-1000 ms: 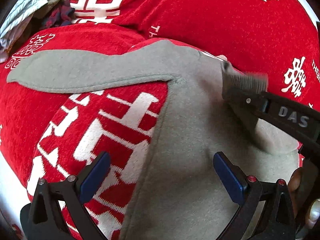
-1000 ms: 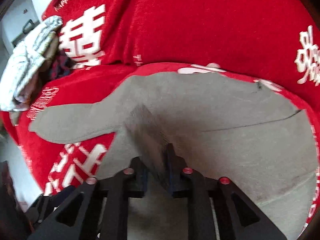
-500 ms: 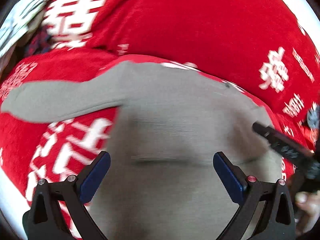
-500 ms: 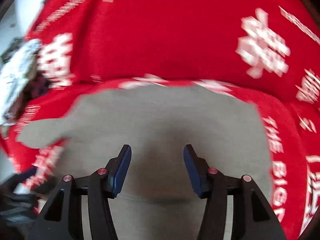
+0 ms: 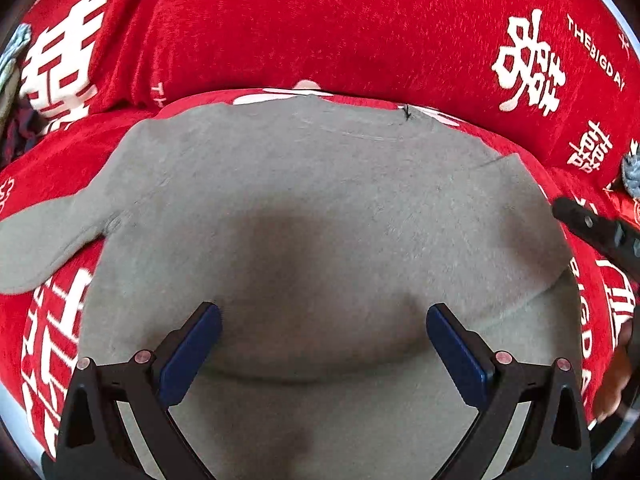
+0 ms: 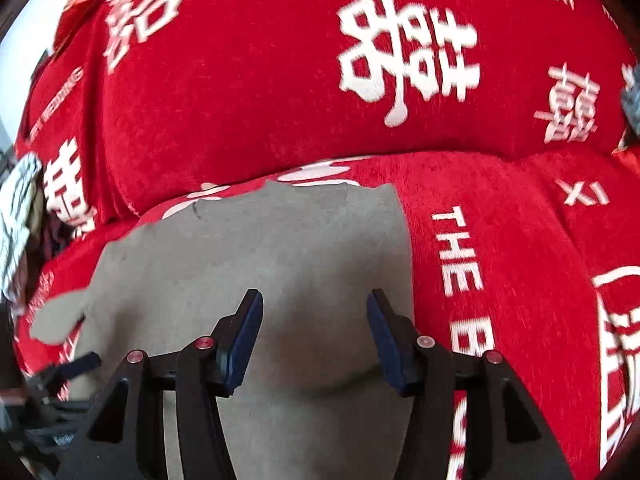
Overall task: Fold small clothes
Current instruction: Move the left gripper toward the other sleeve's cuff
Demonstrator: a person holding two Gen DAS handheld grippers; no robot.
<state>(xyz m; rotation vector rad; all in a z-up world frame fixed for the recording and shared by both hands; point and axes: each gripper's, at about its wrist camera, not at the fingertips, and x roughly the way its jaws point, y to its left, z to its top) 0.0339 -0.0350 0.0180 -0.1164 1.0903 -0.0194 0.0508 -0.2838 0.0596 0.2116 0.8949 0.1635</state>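
Note:
A small grey top [image 5: 320, 208] lies flat on a red cover with white lettering [image 5: 320, 28]. One sleeve [image 5: 44, 240] sticks out to the left; the right side is folded over the body. My left gripper [image 5: 323, 330] hovers over the lower middle of the top, open, with nothing between its blue pads. In the right wrist view the same grey top [image 6: 256, 256] fills the lower left. My right gripper [image 6: 315, 332] hangs over its right part, open and holding nothing. Its black finger [image 5: 592, 228] shows at the right edge of the left wrist view.
The red cover [image 6: 500, 260] drapes a cushioned seat and backrest. A pile of pale patterned clothes [image 6: 16, 216] lies at the far left. A grey-blue bit of cloth [image 5: 632, 172] sits at the right edge. A hand [image 5: 612, 384] shows at the lower right.
The right gripper has let go of the grey fold it pinched and opened, then slid right. The folded side now lies flat on the body. The left gripper has shifted right over the top.

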